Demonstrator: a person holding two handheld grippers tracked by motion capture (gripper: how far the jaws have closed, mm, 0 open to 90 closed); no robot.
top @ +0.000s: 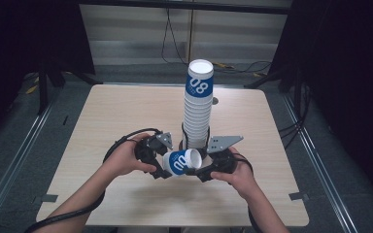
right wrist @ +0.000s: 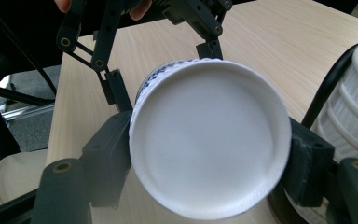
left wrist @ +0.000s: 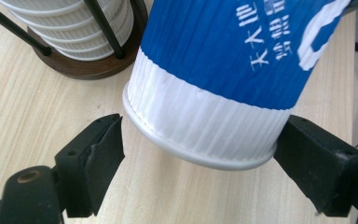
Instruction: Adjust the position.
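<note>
- The loose paper cup lies on its side between my two grippers, at about six o'clock on the table, close to the near edge; its base faces my right gripper.
- My right gripper clenches that cup: in the right gripper view both black jaws press on its white end, one at nine o'clock and one at three.
- My left gripper stands released around the cup's other end. In the left gripper view the jaw at eight o'clock sits clear of the rim with bare wood between them; the jaw at four o'clock is right at the rim, and I cannot tell whether it touches.
- The tall cup stack rises just past my grippers at twelve o'clock, nested cups standing in a holder with a round wooden base and thin black rods.
- Inside the loose cup I cannot see.
- The stack stands just beside my right gripper, so room is tight there.
- Open wood runs from nine to eleven o'clock and from one to three, out to the table's rounded edges.
</note>
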